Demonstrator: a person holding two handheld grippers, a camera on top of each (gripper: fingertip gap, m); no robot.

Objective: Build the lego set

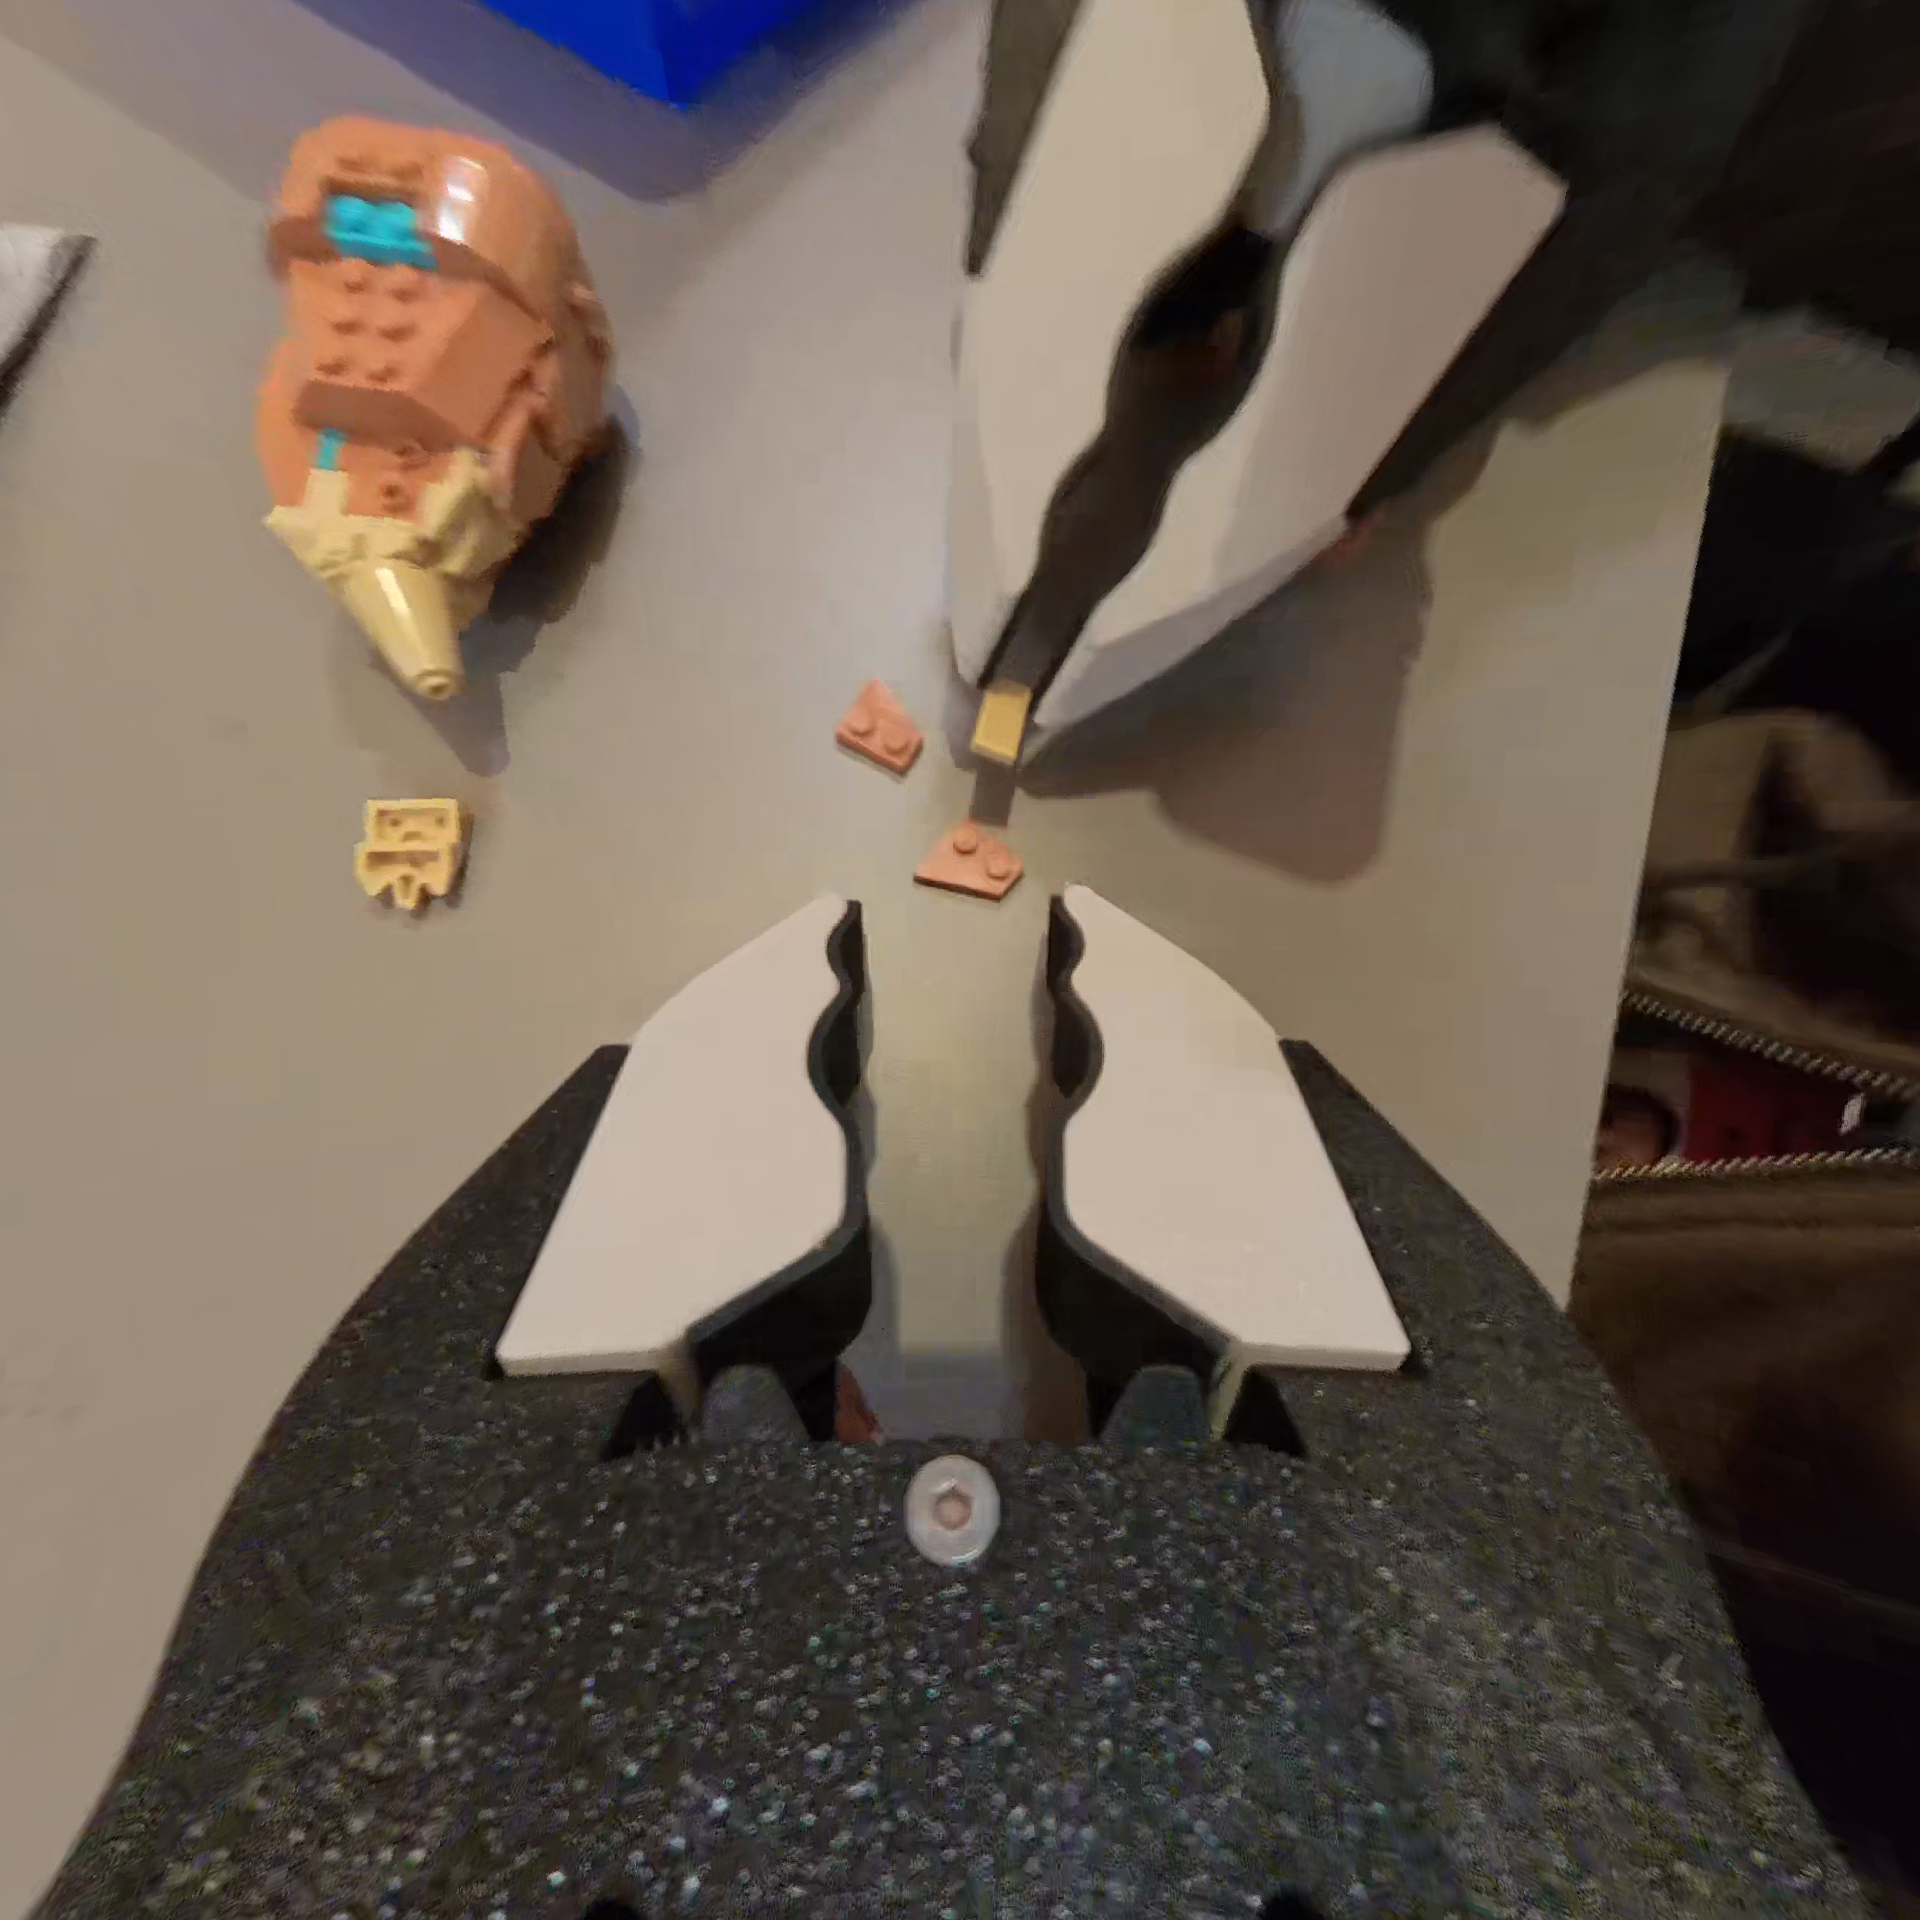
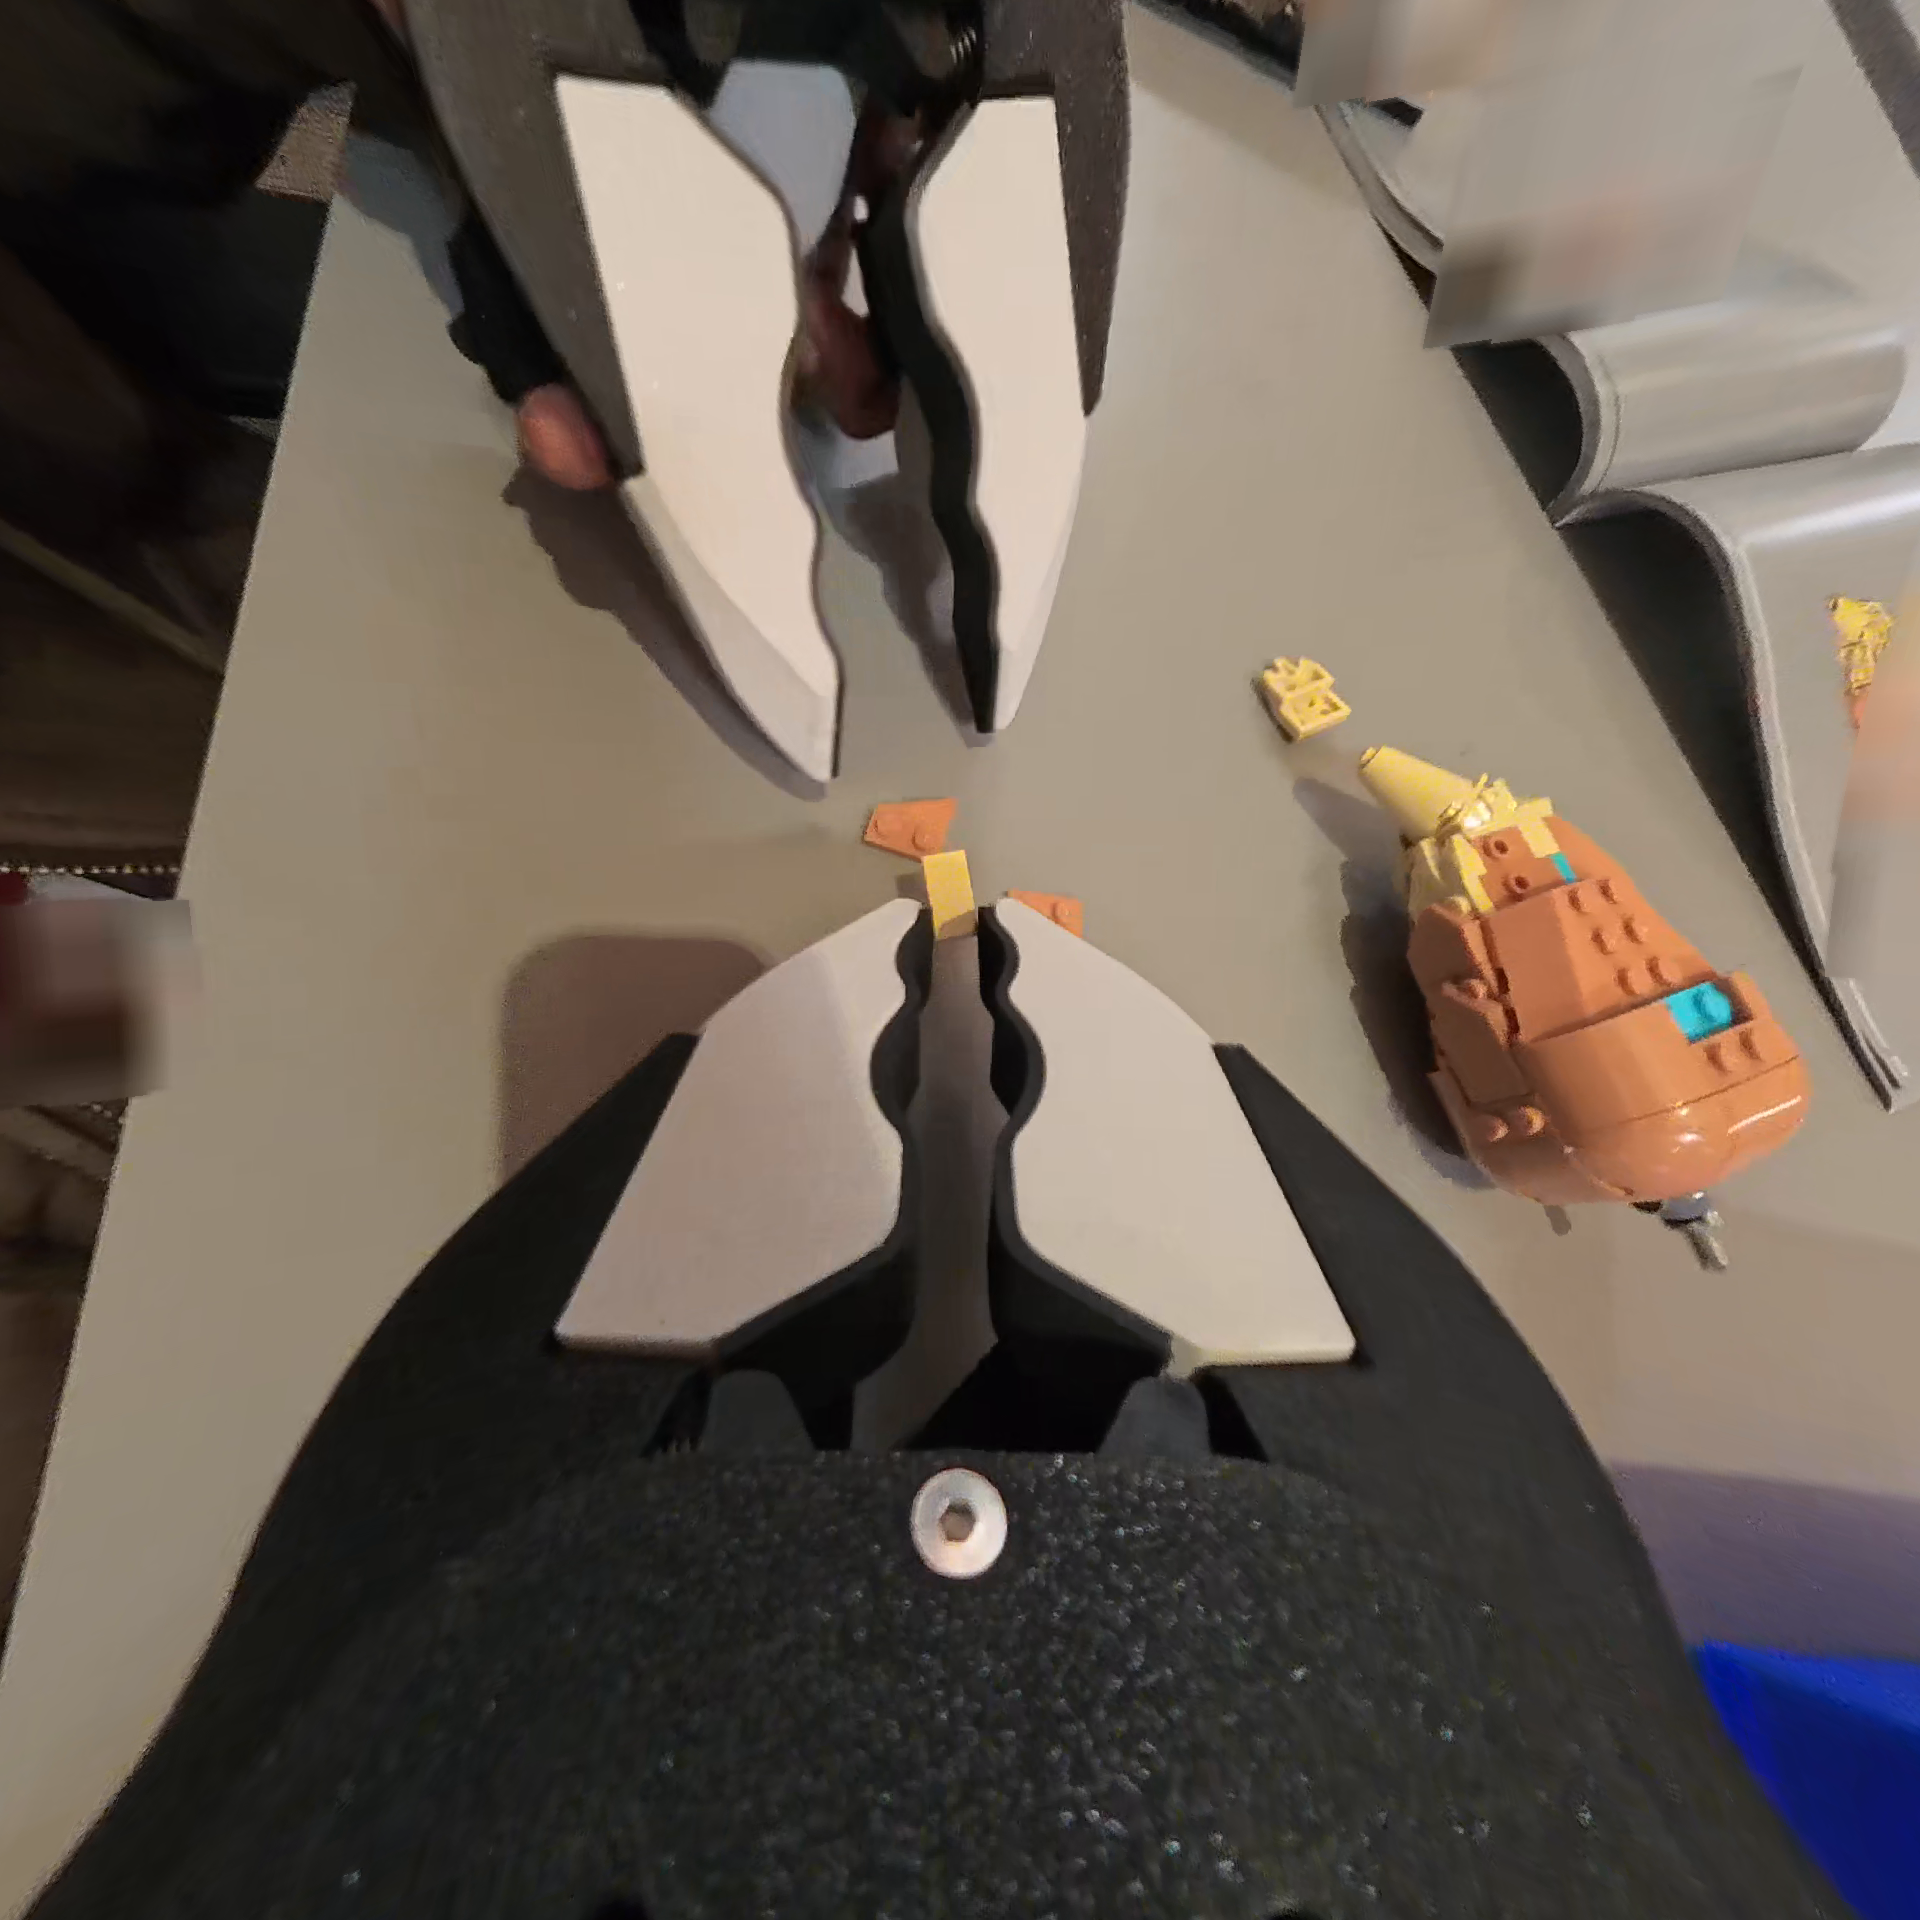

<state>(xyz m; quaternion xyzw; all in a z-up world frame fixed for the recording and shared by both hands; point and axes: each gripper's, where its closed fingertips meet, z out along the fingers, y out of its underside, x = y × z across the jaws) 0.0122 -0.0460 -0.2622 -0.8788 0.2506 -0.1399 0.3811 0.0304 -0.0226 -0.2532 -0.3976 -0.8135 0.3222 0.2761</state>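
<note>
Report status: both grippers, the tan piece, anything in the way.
Right gripper shut on tan tile. Left gripper open, empty. Two orange wedge plates beside the tile.

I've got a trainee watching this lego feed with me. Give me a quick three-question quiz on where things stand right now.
1. True or false: the right gripper is shut on the tan tile.
2. Which is the left gripper doing? A) holding a brown wedge plate, B) open with nothing between its fingers, C) gripping the model.
3. Fill in: two brown wedge plates lie on the table, the near plate just ahead of the left gripper and the far plate beside the ____ tile.

The model lies on its side, with a small tan piece near its cone tip.

Key: 1 true; 2 B; 3 tan.
</note>
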